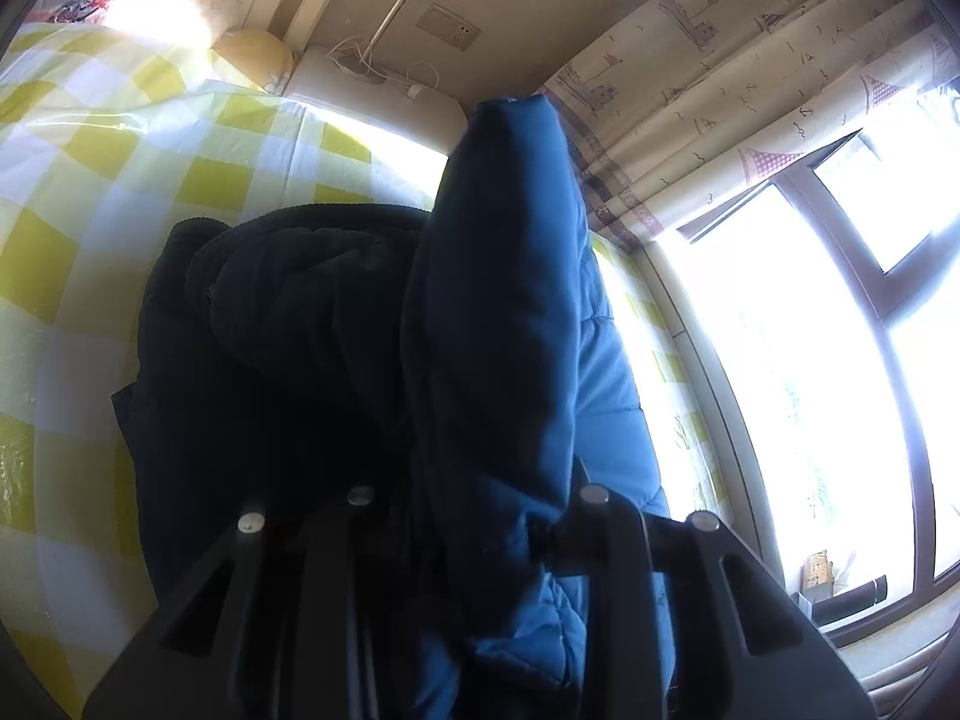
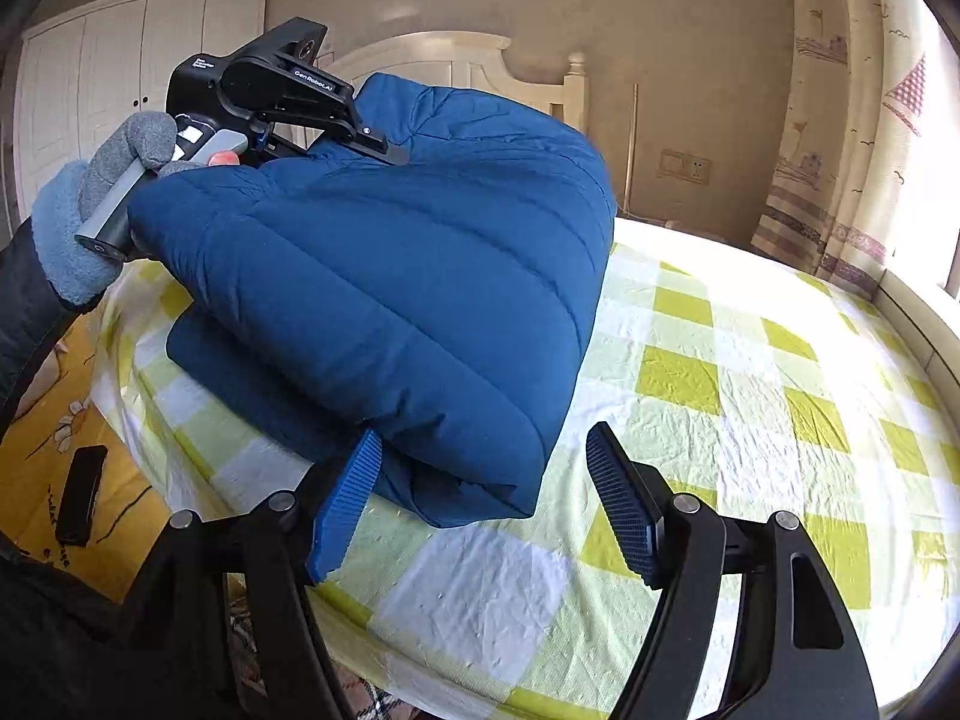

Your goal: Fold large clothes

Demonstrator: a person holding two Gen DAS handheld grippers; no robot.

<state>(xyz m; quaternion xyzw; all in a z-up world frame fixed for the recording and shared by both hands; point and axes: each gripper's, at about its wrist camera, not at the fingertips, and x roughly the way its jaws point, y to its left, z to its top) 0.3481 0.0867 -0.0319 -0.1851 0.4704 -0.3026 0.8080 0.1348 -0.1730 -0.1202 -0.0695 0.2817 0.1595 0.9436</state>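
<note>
Padded jacket (image 2: 384,300): lying folded on the bed (image 2: 750,396), toward its left side in the right wrist view. Left hand-held gripper (image 2: 384,153): sitting at the jacket's raised far edge. Right hand-held gripper (image 2: 480,504): standing before the jacket's near corner. Headboard (image 2: 456,60): standing behind the jacket. Curtain (image 2: 840,150): hanging to the right.
</note>
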